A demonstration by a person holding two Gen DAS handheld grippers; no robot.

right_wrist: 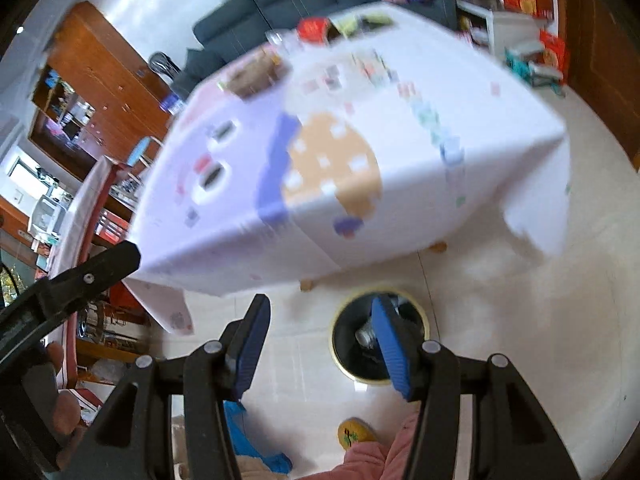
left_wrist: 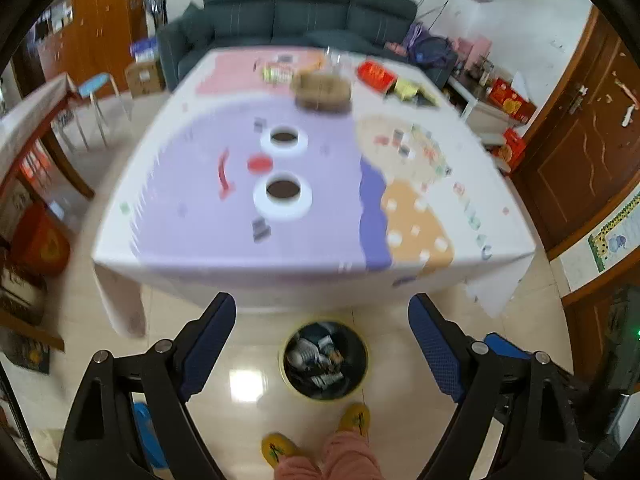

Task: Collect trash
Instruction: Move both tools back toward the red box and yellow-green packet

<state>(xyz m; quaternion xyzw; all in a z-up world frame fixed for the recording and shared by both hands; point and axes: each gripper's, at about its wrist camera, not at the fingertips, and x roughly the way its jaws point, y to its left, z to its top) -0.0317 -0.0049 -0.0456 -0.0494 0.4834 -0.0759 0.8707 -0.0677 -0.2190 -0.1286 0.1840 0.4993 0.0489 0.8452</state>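
Here both grippers gape empty: left gripper [left_wrist: 322, 344]; right gripper [right_wrist: 318, 344]; bin [left_wrist: 325, 360] below.

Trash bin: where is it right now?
The trash bin stands on the floor just in front of the table, between the table's near edge and the person's yellow slippers. In the left wrist view it sits low and central.

My left wrist view looks steeply down from high above the floor, facing the table [left_wrist: 256, 256] squarely, with the bin [left_wrist: 325, 360] at lower centre. My right wrist view is tilted, with the table [right_wrist: 280, 240] skewed across mid-frame. Both share the table, the bin [right_wrist: 360, 356] and the sofa [left_wrist: 308, 4].
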